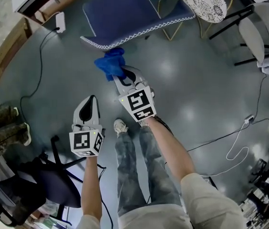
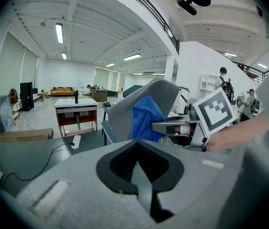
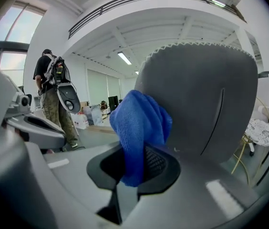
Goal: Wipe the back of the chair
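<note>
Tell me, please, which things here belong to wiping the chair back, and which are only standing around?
For the job:
- blue cloth
- right gripper, shut on the cloth
- chair back

Only around:
- left gripper, shut and empty
- round patterned table
- white chair
- black office chair
- white cable on the floor

Open office hall: desk point(image 2: 76, 109), swivel chair point(image 1: 29, 189).
</note>
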Tool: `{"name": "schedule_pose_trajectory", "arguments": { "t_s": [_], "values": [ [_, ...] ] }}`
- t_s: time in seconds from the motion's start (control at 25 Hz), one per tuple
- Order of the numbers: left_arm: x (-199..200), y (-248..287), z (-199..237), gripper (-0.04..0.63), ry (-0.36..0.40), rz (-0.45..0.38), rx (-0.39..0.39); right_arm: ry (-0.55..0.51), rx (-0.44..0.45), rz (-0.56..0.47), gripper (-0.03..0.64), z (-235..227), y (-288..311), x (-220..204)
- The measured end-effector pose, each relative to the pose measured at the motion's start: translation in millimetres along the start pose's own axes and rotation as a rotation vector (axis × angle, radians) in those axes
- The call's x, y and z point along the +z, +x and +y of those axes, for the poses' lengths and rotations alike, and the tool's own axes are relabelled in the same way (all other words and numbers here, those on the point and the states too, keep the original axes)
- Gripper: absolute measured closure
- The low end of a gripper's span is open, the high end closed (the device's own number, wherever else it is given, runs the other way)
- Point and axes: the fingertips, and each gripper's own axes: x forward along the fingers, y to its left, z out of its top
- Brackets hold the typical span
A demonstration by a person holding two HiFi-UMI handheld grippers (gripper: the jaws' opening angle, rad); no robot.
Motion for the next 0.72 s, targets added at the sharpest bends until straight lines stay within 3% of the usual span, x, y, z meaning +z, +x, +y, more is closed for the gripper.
{"name": "schedule_pose_trajectory", "arguments": {
  "t_s": [0.4,0.72],
  "values": [
    [-8,15,-7,0.591,0.002,0.014,-0.003,0.012,-0.021,0.009,0.571,-32,28,-17],
    [-7,32,-20,0.591,0.01,0.028,-0.022,0.001,-0.081,0.015,0.571,-90,30,-20]
  ]
}}
